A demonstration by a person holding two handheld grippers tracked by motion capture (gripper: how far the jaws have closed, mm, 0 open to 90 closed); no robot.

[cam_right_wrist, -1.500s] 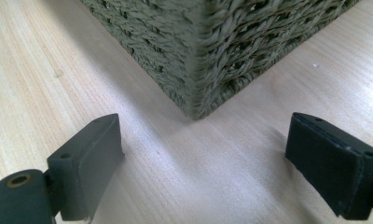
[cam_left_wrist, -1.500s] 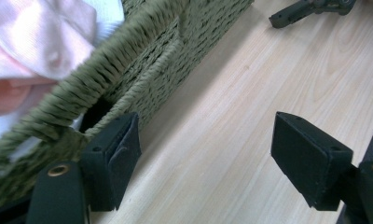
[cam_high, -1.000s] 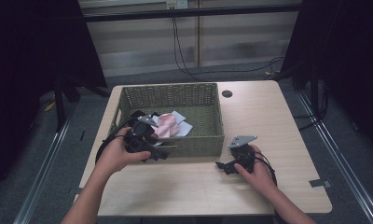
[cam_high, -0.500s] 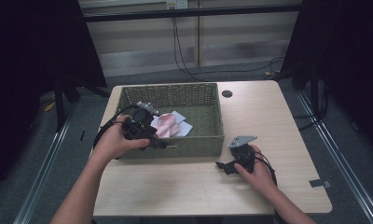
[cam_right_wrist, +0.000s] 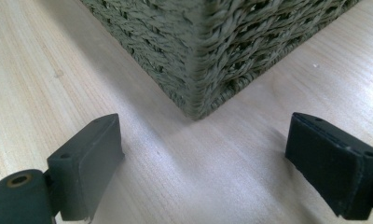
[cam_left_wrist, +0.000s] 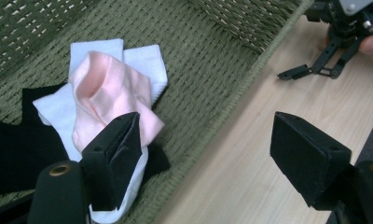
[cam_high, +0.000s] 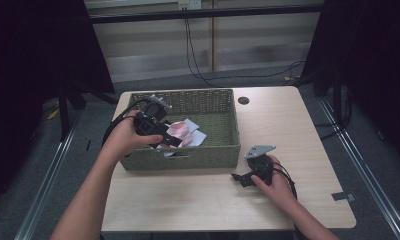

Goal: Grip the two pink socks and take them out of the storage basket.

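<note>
From above, we see a pale wooden bench (cam_high: pixel 308 125) with a green woven basket (cam_high: pixel 228 150) standing on its left half. Inside the basket lies a small heap of socks: a pink sock (cam_left_wrist: pixel 105 98) on top, a white sock (cam_left_wrist: pixel 142 65) under it, and a black sock (cam_left_wrist: pixel 17 149) spreading out beneath both.

Our left hand-held gripper (cam_high: pixel 160 132) hangs over the basket's left part, above the heap. In the left gripper view its two black jaws are spread wide with nothing between them. One jaw sits just over the lower end of the pink sock; the other hangs out past the basket's rim, above bare wood. The pink sock lies ahead of that nearer jaw and off to its side, not centred in the gap. Its long axis runs from close to the jaw up and away into the basket.

Our right hand-held gripper (cam_high: pixel 250 176) rests on the bench outside the basket, near its front right corner. Its jaws are also spread wide and empty, and the right gripper view looks straight at that woven corner.

We judge the left hand far nearer the socks. To take the pink one, it would likely need to shift sideways until the sock sits between the jaws.
</note>
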